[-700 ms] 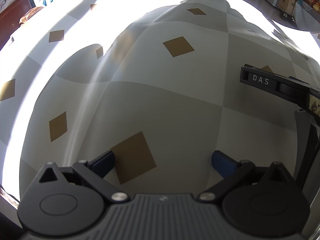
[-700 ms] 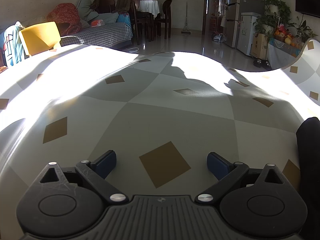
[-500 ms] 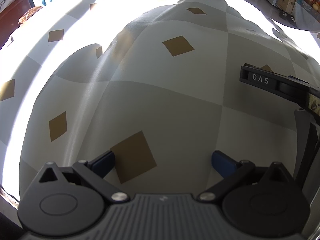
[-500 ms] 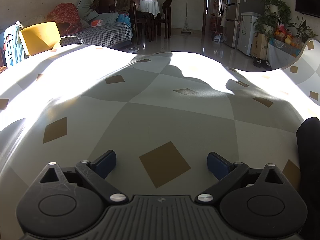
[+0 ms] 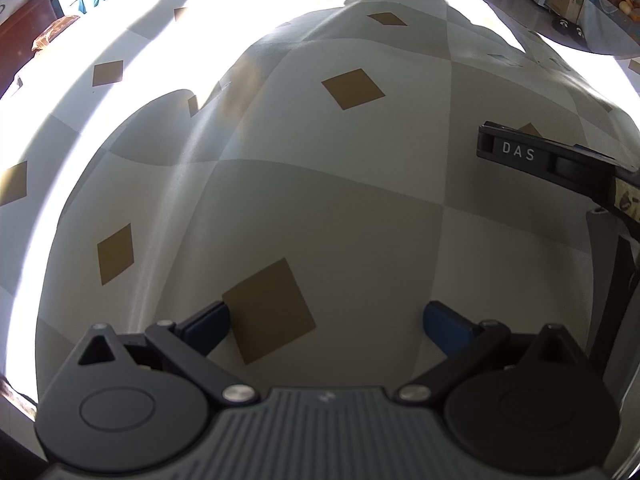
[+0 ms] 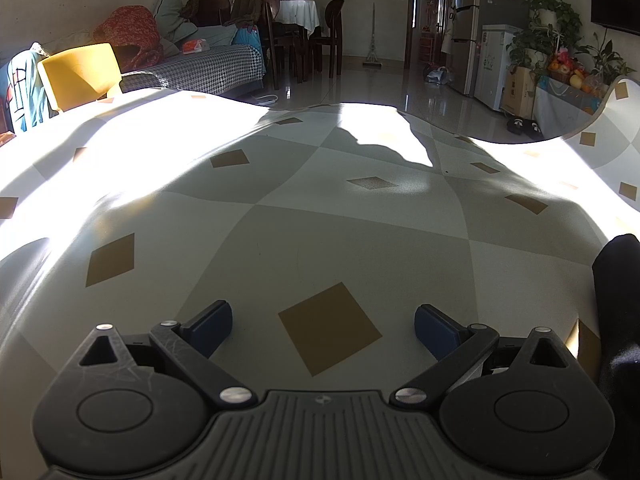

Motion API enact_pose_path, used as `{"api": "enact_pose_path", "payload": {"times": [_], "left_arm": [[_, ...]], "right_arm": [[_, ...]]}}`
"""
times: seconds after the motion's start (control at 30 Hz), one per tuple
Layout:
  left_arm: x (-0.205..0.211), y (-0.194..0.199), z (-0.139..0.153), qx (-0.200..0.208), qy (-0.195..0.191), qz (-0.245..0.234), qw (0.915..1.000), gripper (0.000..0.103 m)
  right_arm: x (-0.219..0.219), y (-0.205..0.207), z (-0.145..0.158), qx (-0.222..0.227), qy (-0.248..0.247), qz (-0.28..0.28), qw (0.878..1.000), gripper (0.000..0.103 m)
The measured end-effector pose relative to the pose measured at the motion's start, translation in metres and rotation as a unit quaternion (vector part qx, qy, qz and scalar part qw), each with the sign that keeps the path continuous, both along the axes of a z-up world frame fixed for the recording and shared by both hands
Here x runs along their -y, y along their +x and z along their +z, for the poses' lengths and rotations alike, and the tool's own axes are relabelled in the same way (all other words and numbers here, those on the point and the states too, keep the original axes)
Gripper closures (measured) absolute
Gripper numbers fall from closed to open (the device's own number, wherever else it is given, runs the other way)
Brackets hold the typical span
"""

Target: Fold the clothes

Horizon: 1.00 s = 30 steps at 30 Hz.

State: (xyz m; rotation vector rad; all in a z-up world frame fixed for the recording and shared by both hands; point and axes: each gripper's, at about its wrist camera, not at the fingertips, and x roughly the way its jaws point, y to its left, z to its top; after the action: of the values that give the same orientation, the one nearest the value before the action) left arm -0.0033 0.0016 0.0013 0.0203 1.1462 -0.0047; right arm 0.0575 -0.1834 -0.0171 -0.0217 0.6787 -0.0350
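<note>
— Clothes first: where are they? I see no spread garment in either view, only a dark, soft-looking shape at the right edge of the right wrist view, just beside the right gripper. It may be a garment; too little of it shows to tell.

— So which step is in hand?

— The very start, I judge. Nothing is folded and nothing is held. The table, under its cloth of grey and white checks with brown diamonds, carries nothing else that these views show.

— And the tools?

— Both stand wide open. The left gripper has its blue pads well apart with only a brown diamond between them. The right one is the same: pads spread, holding nothing.

— How are they posed?

— The left looks steeply down on the table, close over it. The right lies flatter, aimed across the table toward the room, the sofa and the fridge. They sit side by side: the right tool's black body marked DAS shows at the right of the left view.

— Next move?

— Probably finding the garment and bringing it onto the table. That calls for swinging the right gripper toward that dark shape and closing on an edge of it, if cloth it is.
</note>
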Motion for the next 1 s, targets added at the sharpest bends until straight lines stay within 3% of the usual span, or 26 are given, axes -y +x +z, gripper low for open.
{"api": "enact_pose_path", "payload": {"times": [1.0], "left_arm": [[-0.004,-0.015,-0.001,0.018,0.001,-0.009,0.9998,0.0]], "right_arm": [[-0.007,0.007,0.0,-0.001,0.0,-0.004,1.0,0.004]]}}
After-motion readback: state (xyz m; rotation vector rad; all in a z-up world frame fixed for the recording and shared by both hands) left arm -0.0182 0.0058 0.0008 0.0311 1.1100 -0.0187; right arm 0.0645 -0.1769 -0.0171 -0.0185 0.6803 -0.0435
